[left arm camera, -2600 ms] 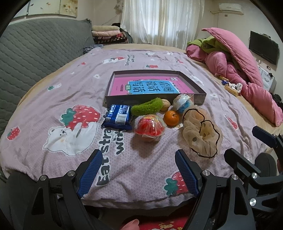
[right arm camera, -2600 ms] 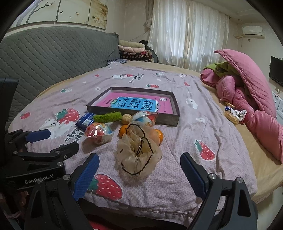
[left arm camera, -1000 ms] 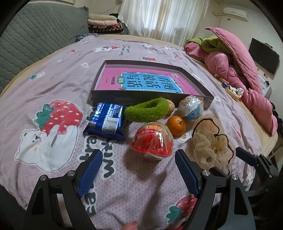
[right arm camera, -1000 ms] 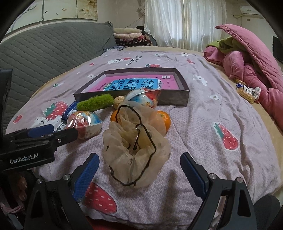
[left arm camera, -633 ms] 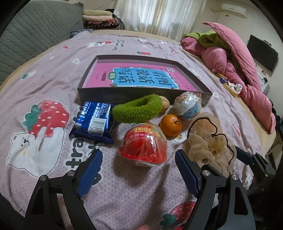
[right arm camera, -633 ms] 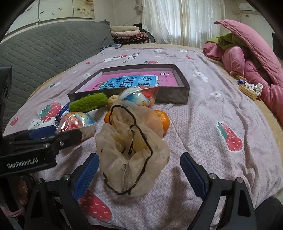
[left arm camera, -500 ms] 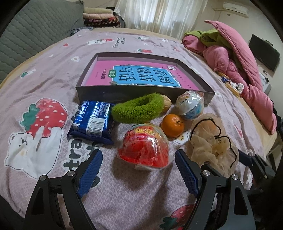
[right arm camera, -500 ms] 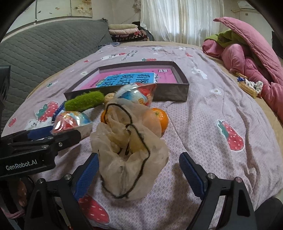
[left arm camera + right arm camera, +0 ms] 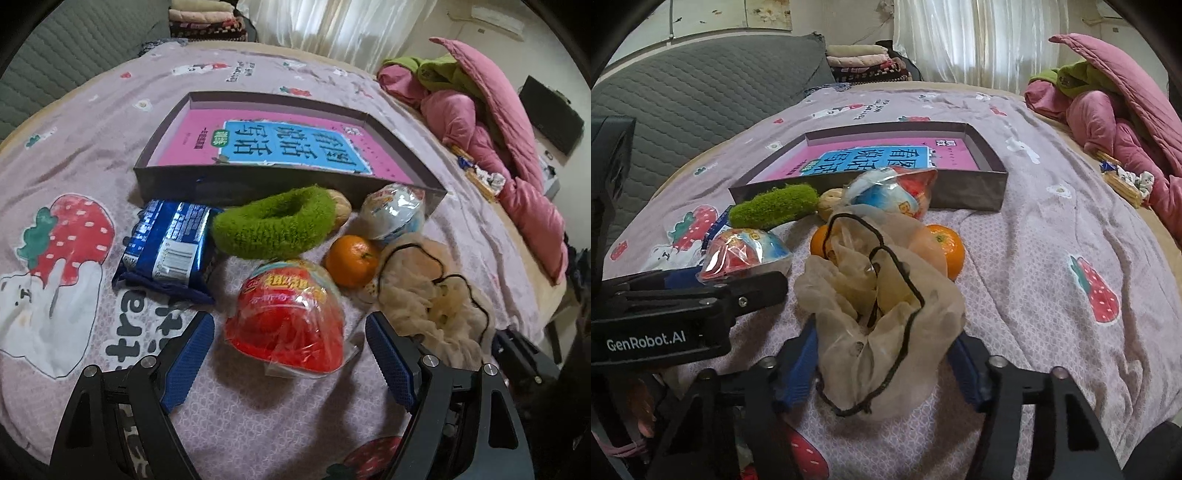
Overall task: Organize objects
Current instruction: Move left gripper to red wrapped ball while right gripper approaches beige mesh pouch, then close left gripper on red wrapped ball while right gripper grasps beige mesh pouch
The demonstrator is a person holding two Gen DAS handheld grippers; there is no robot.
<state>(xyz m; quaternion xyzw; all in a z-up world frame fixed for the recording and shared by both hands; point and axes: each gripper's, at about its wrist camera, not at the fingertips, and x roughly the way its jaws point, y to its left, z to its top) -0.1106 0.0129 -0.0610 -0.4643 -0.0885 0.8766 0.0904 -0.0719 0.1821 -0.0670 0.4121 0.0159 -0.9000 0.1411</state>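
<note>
My right gripper [image 9: 882,354] is closing on a beige gauzy scrunchie [image 9: 886,314] with a black cord, and both blue pads touch its bunched fabric. My left gripper [image 9: 290,354] stands open around a red wrapped snack cup [image 9: 288,317] without touching it. Behind these lie a blue biscuit packet [image 9: 170,243], a green fuzzy scrunchie [image 9: 273,229], a walnut [image 9: 341,210], an orange [image 9: 351,260] and a blue-white wrapped cup [image 9: 393,216]. A shallow grey box [image 9: 288,184] behind them holds a pink and blue book. A second orange [image 9: 945,247] shows behind the beige scrunchie.
Everything lies on a lilac bedspread [image 9: 1052,229] with strawberry prints. Pink and green quilts [image 9: 491,122] are piled at the right. A grey quilted headboard [image 9: 694,92] stands at the left, with folded blankets and curtains behind. The bed's edge runs just under both grippers.
The right gripper's fingers have come in from wide open onto the beige scrunchie, bunching it up. The left gripper moved forward and down, so the red cup now sits between its fingers.
</note>
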